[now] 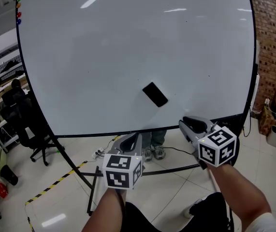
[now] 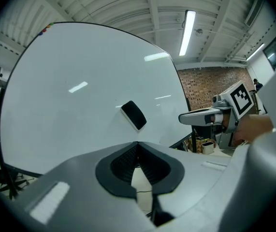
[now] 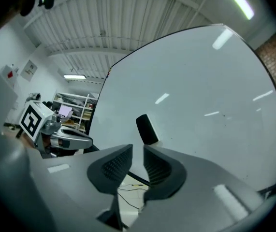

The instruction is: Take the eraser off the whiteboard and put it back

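A black eraser (image 1: 154,94) clings tilted to the lower middle of the big whiteboard (image 1: 104,57). My right gripper (image 1: 186,122) is held level below and to the right of it, short of the board. In the right gripper view its jaws stand a narrow gap apart with nothing between them (image 3: 138,151), and the eraser (image 3: 147,129) lies just beyond them. My left gripper (image 1: 132,140) hangs below and to the left of the eraser. Its tips (image 2: 138,144) touch, empty, and the eraser (image 2: 134,115) shows ahead above them.
The whiteboard stands on a black frame (image 1: 79,170) over a tiled floor. A black office chair (image 1: 29,124) and shelves are at the left. Someone's shoes (image 1: 154,152) show under the board. A brick wall (image 1: 273,33) and bins are at the right. Yellow-black tape (image 1: 55,182) marks the floor.
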Motion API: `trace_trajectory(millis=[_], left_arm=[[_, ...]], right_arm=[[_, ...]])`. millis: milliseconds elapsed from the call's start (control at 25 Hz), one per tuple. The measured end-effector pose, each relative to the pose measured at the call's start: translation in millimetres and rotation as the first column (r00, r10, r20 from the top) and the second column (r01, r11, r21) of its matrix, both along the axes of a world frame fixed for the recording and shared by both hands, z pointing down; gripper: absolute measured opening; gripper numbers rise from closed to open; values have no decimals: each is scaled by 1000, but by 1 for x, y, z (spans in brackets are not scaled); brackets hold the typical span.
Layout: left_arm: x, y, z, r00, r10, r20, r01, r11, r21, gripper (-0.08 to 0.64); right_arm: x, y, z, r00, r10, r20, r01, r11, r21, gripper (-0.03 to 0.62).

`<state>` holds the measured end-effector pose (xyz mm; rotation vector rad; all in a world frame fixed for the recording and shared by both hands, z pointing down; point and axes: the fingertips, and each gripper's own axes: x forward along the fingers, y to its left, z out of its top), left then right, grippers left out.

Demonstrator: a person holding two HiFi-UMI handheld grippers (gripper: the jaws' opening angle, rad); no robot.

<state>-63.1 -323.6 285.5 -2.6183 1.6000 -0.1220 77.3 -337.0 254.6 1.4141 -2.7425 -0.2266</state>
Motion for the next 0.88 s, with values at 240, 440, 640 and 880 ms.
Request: trace_trajectory(millis=[240,440,640,880], left_arm=[[0,-2,4,1000,5,-5,-5,1000,-6,17],[-2,-1,5,1000,7,-13,-7,1000,-3,17],[-2,-3,7,1000,5,-18,-5,1000,-9,17],[-9,-6,7,1000,-1,-21,1,1000,-10,17]], right_arm=[[-7,-19,-8,990,61,-128,-52,996,69,149],[-22,-34,-13,978,80,-193,-61,993,100,175],[-35,-54,-14,956,121,-267,-86,987,139,219],[-46,-73,-15,946,153,-287,-113,982,153,236]])
